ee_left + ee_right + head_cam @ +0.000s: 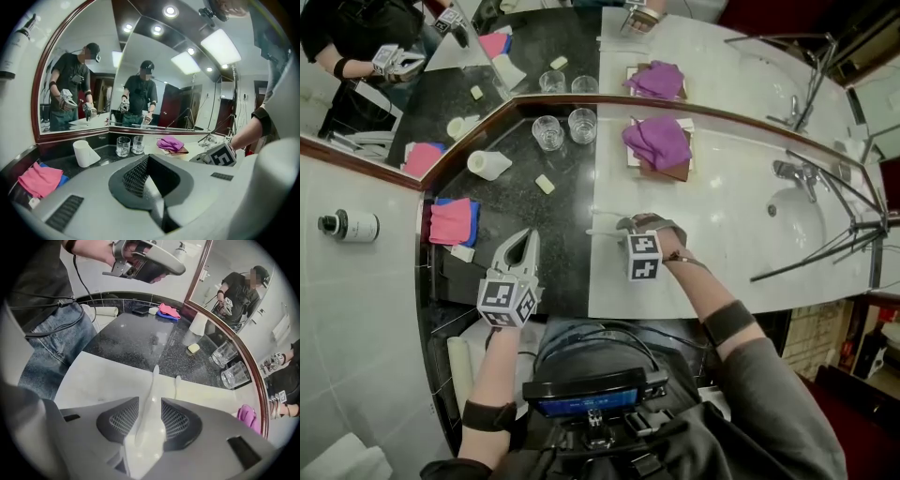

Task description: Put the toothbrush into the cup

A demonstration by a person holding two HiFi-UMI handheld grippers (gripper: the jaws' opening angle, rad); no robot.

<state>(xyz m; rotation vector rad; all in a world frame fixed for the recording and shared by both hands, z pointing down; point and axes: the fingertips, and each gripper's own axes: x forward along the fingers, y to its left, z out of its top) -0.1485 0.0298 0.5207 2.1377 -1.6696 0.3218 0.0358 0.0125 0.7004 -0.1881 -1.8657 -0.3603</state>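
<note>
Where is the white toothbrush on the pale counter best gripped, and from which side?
Grip the toothbrush at mid-handle, coming from above. It lies flat on the counter and is long and thin, so the jaws should close across its narrow width. The right gripper points down over it, its jaws open on either side of the handle.

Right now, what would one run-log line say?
right gripper: open, astride white plastic toothbrush on white marble counter | left gripper: shut, empty | clear glass cups: no toothbrush inside
</note>
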